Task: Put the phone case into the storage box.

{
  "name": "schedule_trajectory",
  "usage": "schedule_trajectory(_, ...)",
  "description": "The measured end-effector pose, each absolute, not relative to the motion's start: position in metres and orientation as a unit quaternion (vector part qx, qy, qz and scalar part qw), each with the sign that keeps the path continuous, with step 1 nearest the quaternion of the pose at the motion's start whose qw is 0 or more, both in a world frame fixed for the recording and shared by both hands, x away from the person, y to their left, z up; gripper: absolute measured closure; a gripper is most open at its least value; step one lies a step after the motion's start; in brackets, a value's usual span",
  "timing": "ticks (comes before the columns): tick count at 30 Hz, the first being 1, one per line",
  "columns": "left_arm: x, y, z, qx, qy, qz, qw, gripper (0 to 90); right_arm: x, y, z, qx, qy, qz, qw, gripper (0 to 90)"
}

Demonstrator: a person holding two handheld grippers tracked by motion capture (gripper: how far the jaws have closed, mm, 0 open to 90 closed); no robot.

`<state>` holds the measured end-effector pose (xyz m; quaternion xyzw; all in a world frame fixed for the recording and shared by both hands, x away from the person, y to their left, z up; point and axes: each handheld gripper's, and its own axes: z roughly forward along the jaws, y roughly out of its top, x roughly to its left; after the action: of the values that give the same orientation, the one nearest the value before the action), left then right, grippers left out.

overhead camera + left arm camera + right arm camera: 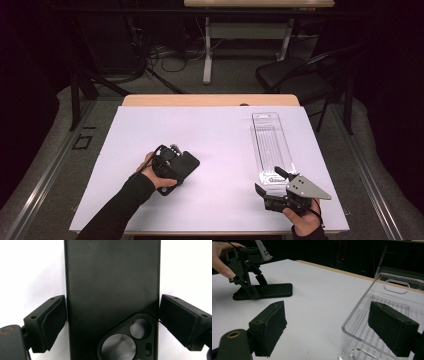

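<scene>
A black phone case (187,163) lies flat on the white table, camera cut-outs toward my left gripper. My left gripper (167,165) points down over it. In the left gripper view the case (112,282) stands between the jaws and both pads (53,320) touch its long edges. My right gripper (267,180) rests at the near end of a clear plastic tray (272,145) with its jaws wide apart. In the right gripper view one jaw is outside the tray's wall (362,300) and the other shows through it. The same view shows the left gripper (249,293) on the case (275,289).
White sheet (220,135) covers most of the wooden table; its far edge shows bare wood. A black chair (295,75) and another table's legs (207,50) stand beyond, with cables on the floor.
</scene>
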<state>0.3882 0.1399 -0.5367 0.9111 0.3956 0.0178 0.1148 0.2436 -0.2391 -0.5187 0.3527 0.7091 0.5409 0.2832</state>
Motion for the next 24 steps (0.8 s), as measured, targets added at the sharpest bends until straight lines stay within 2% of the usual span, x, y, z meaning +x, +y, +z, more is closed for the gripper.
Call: schedule_trajectory(24,0.3901,0.1333,-0.5357,0.911,0.403,0.020,0.086,12.1,0.2439,-0.2393,-0.5194,0.354,0.711,0.539,0.283,14.3)
